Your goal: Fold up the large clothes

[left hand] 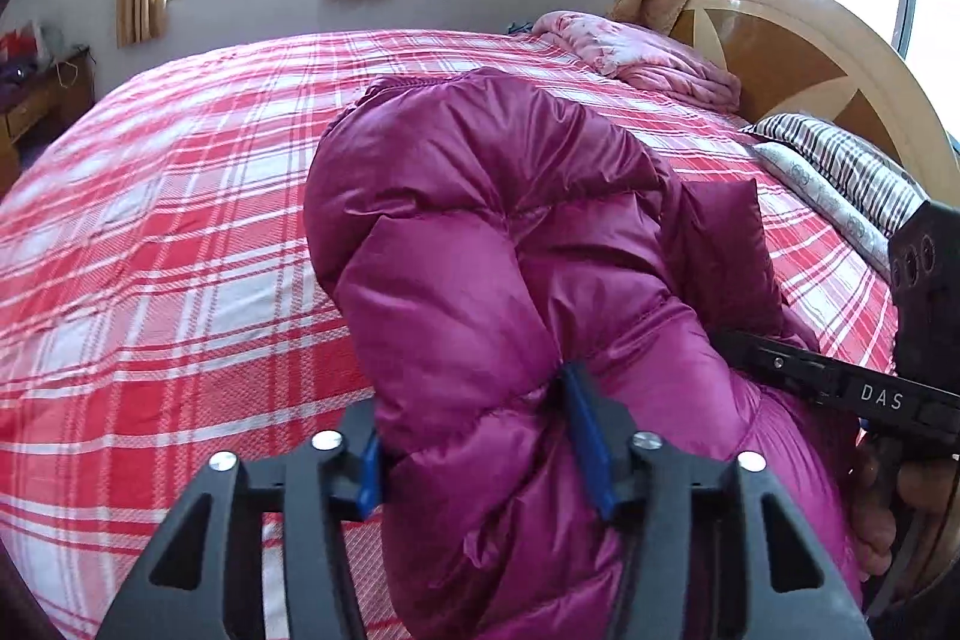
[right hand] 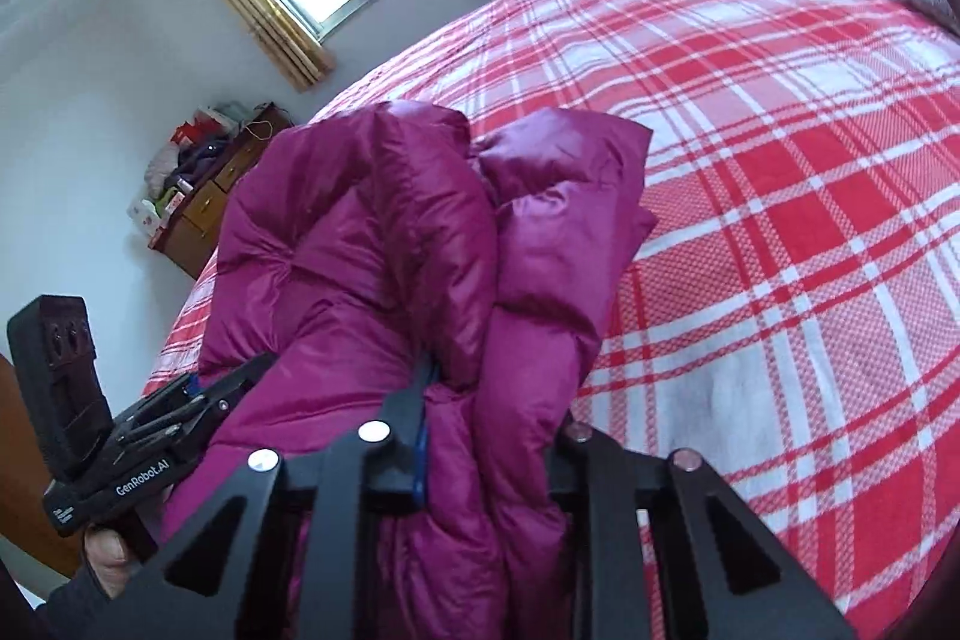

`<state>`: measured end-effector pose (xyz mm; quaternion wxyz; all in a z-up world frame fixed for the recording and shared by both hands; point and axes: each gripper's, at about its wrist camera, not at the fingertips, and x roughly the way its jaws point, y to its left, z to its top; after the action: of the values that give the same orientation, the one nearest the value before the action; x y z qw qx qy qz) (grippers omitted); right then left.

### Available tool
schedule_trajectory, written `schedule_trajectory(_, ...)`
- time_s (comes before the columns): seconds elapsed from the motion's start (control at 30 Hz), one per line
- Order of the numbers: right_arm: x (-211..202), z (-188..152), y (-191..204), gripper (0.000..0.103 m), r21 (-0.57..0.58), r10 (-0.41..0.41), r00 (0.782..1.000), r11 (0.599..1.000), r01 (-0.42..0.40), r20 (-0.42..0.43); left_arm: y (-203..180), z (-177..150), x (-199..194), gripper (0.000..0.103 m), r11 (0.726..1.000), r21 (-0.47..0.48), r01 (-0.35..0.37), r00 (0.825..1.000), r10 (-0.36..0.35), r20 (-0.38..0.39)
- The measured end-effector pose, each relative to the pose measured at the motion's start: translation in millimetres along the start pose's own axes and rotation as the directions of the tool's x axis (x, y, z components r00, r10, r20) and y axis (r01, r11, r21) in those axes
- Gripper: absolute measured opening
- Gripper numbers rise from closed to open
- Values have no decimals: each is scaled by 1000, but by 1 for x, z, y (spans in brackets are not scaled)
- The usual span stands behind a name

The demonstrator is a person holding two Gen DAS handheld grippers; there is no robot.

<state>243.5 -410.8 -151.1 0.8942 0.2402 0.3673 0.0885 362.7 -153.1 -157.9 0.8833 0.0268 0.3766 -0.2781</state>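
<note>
A magenta puffer jacket [left hand: 480, 220] lies bunched on the bed's red plaid sheet [left hand: 150, 220], its near part lifted. My left gripper [left hand: 480, 460] is shut on a thick fold of it, with the blue pads [left hand: 591, 442] pressing either side. From the right, the right gripper [left hand: 780, 358] reaches into the same jacket. In the right wrist view, my right gripper [right hand: 498, 436] is shut on a puffy fold of the jacket [right hand: 372, 232]. The left gripper [right hand: 198, 394], held by a hand, bites the jacket's left edge. Fabric hides both grippers' fingertips.
A folded pink quilt [left hand: 642, 46] lies at the far end of the bed, and striped pillows [left hand: 840, 166] rest against the wooden headboard [left hand: 798, 58]. A cluttered wooden dresser [right hand: 204, 214] stands by the wall beyond the bed. Plaid sheet [right hand: 780, 160] spreads to the right of the jacket.
</note>
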Motion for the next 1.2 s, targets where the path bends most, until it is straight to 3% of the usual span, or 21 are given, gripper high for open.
schedule_trajectory(0.33, 1, -8, 64, 23, -72, 63, 998, 995, -63, 5, 33, -11, -66, 43, 995, -20, -94, 994, 95, 52)
schedule_trajectory(0.8, 47, -27, 166, 23, -190, 196, 976, 959, -212, -97, 109, -47, -139, 42, 962, -117, -248, 962, 258, 85)
schedule_trajectory(1.2, 87, -37, 222, 23, -251, 258, 947, 920, -301, -190, 166, -70, -177, 42, 923, -203, -327, 935, 348, 77)
